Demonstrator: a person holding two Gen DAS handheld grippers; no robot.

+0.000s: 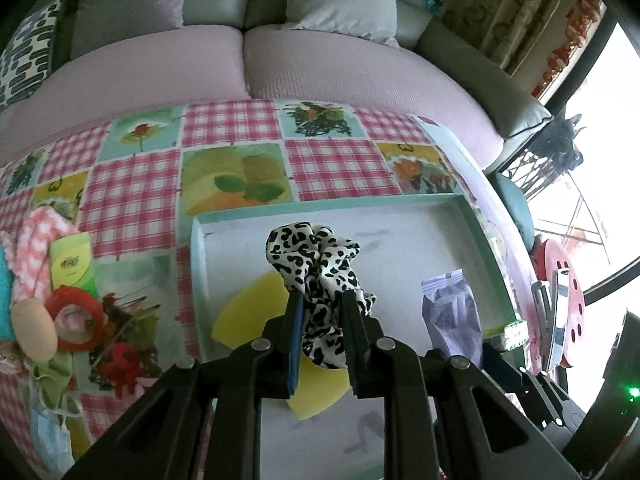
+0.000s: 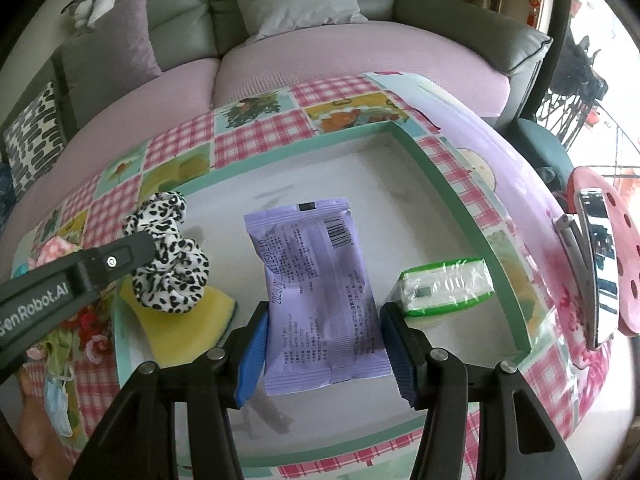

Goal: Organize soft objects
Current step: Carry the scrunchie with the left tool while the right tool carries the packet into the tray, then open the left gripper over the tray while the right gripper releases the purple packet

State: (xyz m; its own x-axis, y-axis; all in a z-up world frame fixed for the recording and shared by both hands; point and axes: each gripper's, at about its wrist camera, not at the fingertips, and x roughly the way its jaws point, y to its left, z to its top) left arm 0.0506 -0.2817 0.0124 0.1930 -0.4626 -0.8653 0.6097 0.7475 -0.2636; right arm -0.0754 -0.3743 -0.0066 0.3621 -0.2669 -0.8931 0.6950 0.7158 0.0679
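My left gripper (image 1: 322, 300) is shut on a black-and-white leopard-print scrunchie (image 1: 316, 264), just above a yellow sponge (image 1: 244, 316) that lies in a white tray with a teal rim (image 1: 332, 202). In the right wrist view one of its fingers (image 2: 132, 250) reaches in from the left with the scrunchie (image 2: 172, 264) over the sponge (image 2: 180, 328). My right gripper (image 2: 324, 320) is shut on a purple sachet (image 2: 320, 296), blue pads pressing both long edges, over the tray's middle. A green-and-white tissue pack (image 2: 444, 288) lies in the tray (image 2: 460, 200) at its right wall.
Left of the tray on the checked tablecloth (image 1: 132, 196) lies a pile: pink-white cloth (image 1: 36, 248), green packet (image 1: 74, 264), red ring (image 1: 76, 320), beige oval (image 1: 34, 330), face mask (image 1: 52, 436). A phone (image 2: 596, 260) rests on a red stool at the right. A sofa (image 1: 320, 64) stands behind.
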